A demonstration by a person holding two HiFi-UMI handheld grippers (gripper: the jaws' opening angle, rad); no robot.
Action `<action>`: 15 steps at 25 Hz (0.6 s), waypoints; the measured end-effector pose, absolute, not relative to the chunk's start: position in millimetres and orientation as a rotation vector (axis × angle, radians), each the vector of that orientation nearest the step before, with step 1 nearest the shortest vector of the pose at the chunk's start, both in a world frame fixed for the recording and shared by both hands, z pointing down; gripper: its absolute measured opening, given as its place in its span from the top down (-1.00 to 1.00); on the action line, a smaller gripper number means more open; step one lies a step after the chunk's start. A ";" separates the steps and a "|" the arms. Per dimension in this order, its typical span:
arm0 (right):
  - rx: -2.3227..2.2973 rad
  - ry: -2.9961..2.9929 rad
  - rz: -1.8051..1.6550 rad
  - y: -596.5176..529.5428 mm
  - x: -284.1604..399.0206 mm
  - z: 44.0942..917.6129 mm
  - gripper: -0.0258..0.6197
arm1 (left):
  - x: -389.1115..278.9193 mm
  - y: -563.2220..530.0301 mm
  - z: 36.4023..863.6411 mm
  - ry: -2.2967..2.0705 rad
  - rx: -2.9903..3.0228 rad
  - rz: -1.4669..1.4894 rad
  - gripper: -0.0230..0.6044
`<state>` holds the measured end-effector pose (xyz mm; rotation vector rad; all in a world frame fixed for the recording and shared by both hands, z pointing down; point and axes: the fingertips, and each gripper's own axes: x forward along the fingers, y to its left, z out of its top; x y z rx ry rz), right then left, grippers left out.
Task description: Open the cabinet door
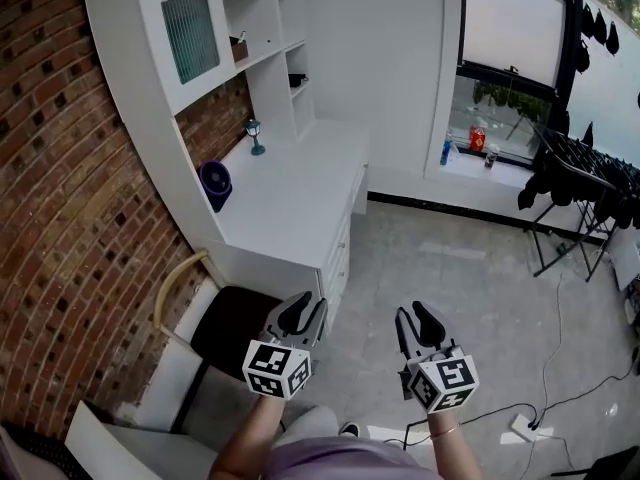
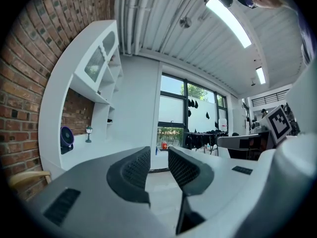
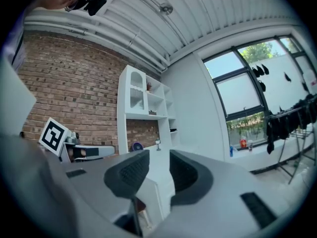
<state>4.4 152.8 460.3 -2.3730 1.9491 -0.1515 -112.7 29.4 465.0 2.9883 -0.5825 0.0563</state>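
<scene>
Head view: both grippers are held low, side by side over the floor, well apart from the wall unit. Left gripper (image 1: 298,314): jaws spread, nothing between the pads. Right gripper (image 1: 424,324): same, a clear gap and no object in it. Cabinet door (image 1: 190,34), ribbed glass, is at the top left of the white shelf unit above the desk (image 1: 300,203) and sits flush in its frame. Blue fan (image 1: 215,183) and small lamp (image 1: 254,136) stand on the desk. Chair (image 1: 235,333) is at the desk's near end, just ahead of the left gripper.
</scene>
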 end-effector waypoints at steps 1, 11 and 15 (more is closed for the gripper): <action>-2.363 1.958 -0.152 147.0 4.3 460.7 0.55 | -113.0 23.1 464.8 -0.588 2.988 0.060 0.61; -2.307 2.027 -0.161 69.4 22.9 462.4 0.47 | -100.9 -61.0 473.1 -0.675 2.950 0.069 0.58; -2.288 2.059 -0.124 12.2 40.9 456.2 0.46 | -86.5 -120.0 463.2 -0.712 2.970 0.038 0.58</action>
